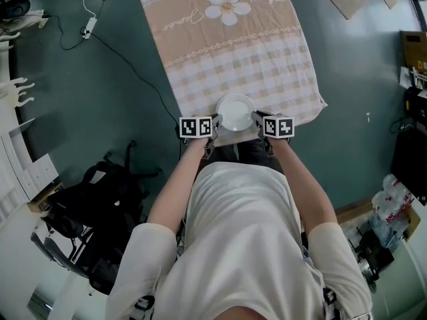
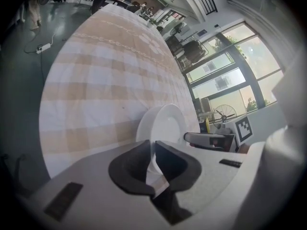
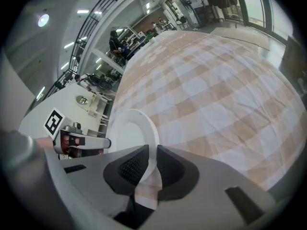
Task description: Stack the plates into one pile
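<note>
A white plate (image 1: 235, 112) hangs over the near end of the checked cloth (image 1: 220, 52), carried between both grippers. My left gripper (image 1: 215, 124) is shut on the plate's left rim, and my right gripper (image 1: 256, 119) is shut on its right rim. In the left gripper view the plate (image 2: 165, 124) stands on edge between the dark pads of my left gripper (image 2: 152, 151), with the right gripper (image 2: 211, 139) behind it. The right gripper view has the plate (image 3: 128, 128) pinched at its rim by my right gripper (image 3: 152, 158), with the left gripper (image 3: 81, 141) across from it. I see no other plate.
The cloth bears a white flower print (image 1: 227, 5) at its far end. A black bag and chair (image 1: 100, 199) stand on the floor to the left. A power strip with its cable (image 1: 90, 25) lies at the far left, and boxes and bags (image 1: 393, 205) crowd the right.
</note>
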The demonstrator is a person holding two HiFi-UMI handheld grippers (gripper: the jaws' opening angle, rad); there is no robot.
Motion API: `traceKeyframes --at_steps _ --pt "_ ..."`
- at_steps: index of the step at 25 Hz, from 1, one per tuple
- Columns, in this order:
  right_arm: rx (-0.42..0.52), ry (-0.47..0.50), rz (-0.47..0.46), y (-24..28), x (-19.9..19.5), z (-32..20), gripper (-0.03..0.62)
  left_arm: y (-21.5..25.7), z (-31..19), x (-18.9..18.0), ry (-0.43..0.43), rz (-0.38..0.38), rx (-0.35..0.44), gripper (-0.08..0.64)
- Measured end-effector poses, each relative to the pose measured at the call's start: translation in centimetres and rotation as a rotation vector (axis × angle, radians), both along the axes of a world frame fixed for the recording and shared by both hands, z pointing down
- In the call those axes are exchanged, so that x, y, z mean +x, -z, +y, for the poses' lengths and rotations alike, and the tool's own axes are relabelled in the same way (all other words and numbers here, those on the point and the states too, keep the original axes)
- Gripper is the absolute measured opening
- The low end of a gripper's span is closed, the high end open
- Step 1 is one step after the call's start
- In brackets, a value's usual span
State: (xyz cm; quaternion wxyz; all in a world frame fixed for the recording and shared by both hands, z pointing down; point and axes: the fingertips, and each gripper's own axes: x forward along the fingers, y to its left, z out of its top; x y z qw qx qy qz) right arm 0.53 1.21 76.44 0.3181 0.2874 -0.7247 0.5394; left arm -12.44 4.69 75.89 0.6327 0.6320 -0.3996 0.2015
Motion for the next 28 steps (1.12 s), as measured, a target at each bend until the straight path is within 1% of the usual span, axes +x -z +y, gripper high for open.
traceKeyframes --at_steps 4,7,9,11,14,16,19,20,24,28 --pt "0.027 0.046 0.028 -0.1 -0.1 0.2 0.071 0.1 0.1 -0.2 0.005 0.009 0.008 0.035" --pt "0.058 0.127 0.043 -0.2 -0.7 0.7 0.074 0.1 0.0 -0.3 -0.009 -0.003 0.026 0.035" --pt "0.076 0.17 0.068 -0.2 -0.9 0.8 0.112 0.1 0.0 -0.3 -0.033 -0.018 0.039 0.038" --pt "0.087 0.187 0.08 -0.2 -1.1 0.9 0.14 0.2 0.0 -0.3 -0.068 -0.038 0.055 0.052" --pt "0.103 0.191 0.083 0.0 -1.3 1.0 0.149 0.4 0.0 -0.1 -0.125 -0.073 0.086 0.094" --pt "0.111 0.19 0.083 0.0 -1.3 0.9 0.149 0.0 0.3 0.1 -0.148 -0.08 0.09 0.118" --pt "0.122 0.186 0.084 0.1 -1.3 0.8 0.149 -0.2 0.6 0.1 -0.19 -0.105 0.103 0.181" --pt "0.127 0.184 0.09 0.2 -1.2 0.7 0.149 -0.1 0.5 0.0 -0.202 -0.119 0.114 0.184" --pt "0.148 0.172 0.105 0.9 -1.0 0.2 0.149 0.3 0.5 -0.6 -0.198 -0.138 0.124 0.193" --pt "0.167 0.153 0.114 1.7 -0.7 -0.1 0.149 1.3 0.0 -0.8 -0.176 -0.109 0.15 0.192"
